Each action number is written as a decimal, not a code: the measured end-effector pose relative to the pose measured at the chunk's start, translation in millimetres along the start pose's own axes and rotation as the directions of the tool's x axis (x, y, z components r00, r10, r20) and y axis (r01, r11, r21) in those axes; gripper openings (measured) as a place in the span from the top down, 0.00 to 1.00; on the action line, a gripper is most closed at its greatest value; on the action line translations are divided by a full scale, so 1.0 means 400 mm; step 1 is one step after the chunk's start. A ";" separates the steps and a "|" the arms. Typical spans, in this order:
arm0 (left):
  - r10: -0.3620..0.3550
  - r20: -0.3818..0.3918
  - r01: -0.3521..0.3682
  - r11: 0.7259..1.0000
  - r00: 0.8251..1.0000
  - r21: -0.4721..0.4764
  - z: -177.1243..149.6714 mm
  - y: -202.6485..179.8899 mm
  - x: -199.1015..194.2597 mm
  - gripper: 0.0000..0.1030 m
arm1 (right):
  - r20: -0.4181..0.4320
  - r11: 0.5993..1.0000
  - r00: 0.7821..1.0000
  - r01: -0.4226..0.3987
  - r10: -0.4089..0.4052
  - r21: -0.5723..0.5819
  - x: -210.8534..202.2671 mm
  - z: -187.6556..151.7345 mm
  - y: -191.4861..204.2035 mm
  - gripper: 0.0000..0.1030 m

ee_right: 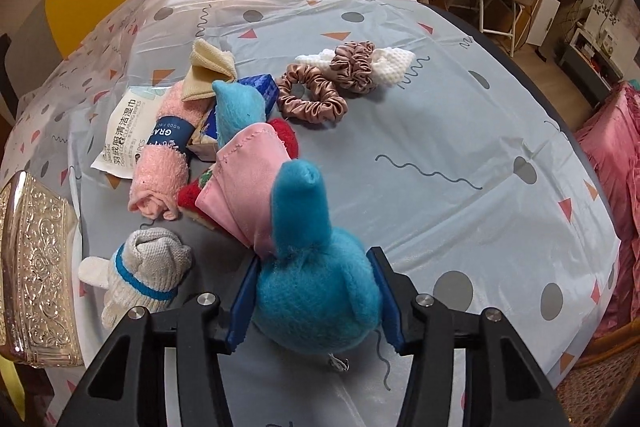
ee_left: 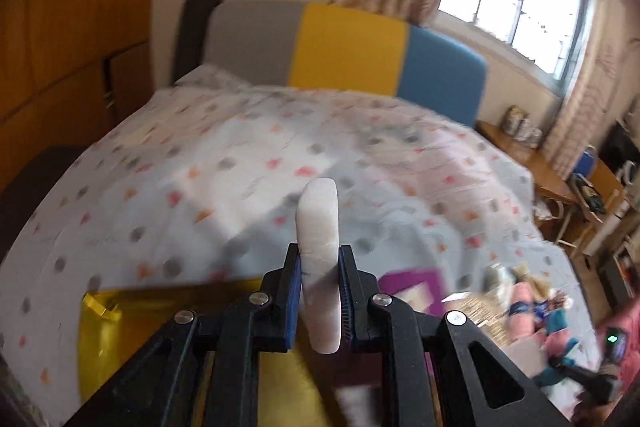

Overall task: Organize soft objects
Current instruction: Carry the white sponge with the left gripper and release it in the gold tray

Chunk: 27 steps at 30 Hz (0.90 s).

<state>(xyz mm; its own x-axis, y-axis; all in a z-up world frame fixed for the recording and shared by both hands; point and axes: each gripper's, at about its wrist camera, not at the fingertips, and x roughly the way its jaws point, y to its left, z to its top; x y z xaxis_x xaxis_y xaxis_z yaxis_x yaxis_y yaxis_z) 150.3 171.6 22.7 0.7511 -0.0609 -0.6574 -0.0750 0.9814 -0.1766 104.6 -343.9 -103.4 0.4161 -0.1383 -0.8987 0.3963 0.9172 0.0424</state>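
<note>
On the bench (ee_right: 460, 115) most soft things lie unsorted, while the right gripper (ee_right: 316, 301) jaws clamp a blue plush (ee_right: 316, 291) and the left gripper (ee_left: 319, 291) jaws pinch a white pad (ee_left: 318, 227)

Your left claw (ee_left: 319, 277) is raised and points out level, its jaws pressed in on a pale flat slab (ee_left: 319, 263) that stands on edge between them. Your right claw (ee_right: 316, 301) tilts downward, jaws closed against a blue plush toy (ee_right: 314, 279).
</note>
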 end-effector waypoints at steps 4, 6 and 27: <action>-0.019 -0.135 0.009 0.997 0.991 -0.076 -0.130 0.102 0.044 0.83 | 0.008 1.000 1.000 0.019 -0.019 -0.024 -0.004 -0.007 0.011 0.49; -0.033 -0.200 0.012 0.994 0.979 -0.106 -0.175 0.129 0.081 0.82 | 0.013 0.999 1.000 0.027 -0.026 -0.032 -0.005 -0.010 0.015 0.49; 0.145 -0.113 -0.147 0.989 0.983 -0.006 -0.315 0.068 -0.021 0.25 | 0.131 0.990 0.984 -0.129 0.121 0.051 -0.069 0.006 -0.013 0.57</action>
<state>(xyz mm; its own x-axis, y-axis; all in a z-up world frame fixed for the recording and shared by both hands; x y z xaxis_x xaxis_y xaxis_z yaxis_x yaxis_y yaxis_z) 59.1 176.0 -68.9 0.6533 0.0618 -0.7546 -0.1880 0.9787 -0.0826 93.0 -345.6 -77.5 0.5648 -0.0737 -0.8220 0.3805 0.9071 0.1801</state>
